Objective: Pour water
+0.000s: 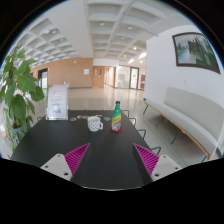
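Observation:
A green bottle (117, 117) with a red cap and a pink label stands upright on the dark table (100, 150), beyond my fingers and a little right of their middle. A white mug (95, 124) stands just left of the bottle. My gripper (111, 159) is open and empty, its magenta pads (75, 155) spread wide over the near part of the table, well short of both objects.
A white sign stand (58, 100) sits at the table's far left. A leafy plant (14, 90) rises at the left. A white sofa (185, 112) and a framed picture (193, 50) are on the right wall. Dark chairs (138, 124) stand beside the table's right side.

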`<move>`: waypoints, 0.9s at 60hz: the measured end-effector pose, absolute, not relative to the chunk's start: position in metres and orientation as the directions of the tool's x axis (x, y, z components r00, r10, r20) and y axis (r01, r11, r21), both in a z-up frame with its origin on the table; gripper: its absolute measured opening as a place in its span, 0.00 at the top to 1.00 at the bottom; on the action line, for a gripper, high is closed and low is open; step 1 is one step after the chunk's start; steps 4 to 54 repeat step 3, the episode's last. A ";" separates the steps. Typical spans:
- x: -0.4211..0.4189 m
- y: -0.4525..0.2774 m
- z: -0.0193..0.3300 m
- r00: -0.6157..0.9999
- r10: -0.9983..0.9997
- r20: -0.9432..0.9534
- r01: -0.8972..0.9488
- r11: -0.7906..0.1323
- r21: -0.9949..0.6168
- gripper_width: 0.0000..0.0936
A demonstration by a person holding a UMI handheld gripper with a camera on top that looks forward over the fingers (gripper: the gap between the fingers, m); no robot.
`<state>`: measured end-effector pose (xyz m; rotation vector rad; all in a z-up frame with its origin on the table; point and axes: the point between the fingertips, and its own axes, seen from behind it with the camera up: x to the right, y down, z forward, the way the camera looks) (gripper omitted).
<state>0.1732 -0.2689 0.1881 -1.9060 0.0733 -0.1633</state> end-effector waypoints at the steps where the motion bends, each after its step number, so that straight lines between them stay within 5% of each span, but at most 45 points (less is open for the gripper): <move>1: 0.172 -0.269 0.190 0.988 -0.134 0.070 0.023 -0.330 -0.944 0.08; 54: 0.173 -0.268 0.192 0.988 -0.140 0.059 0.011 -0.322 -0.947 0.08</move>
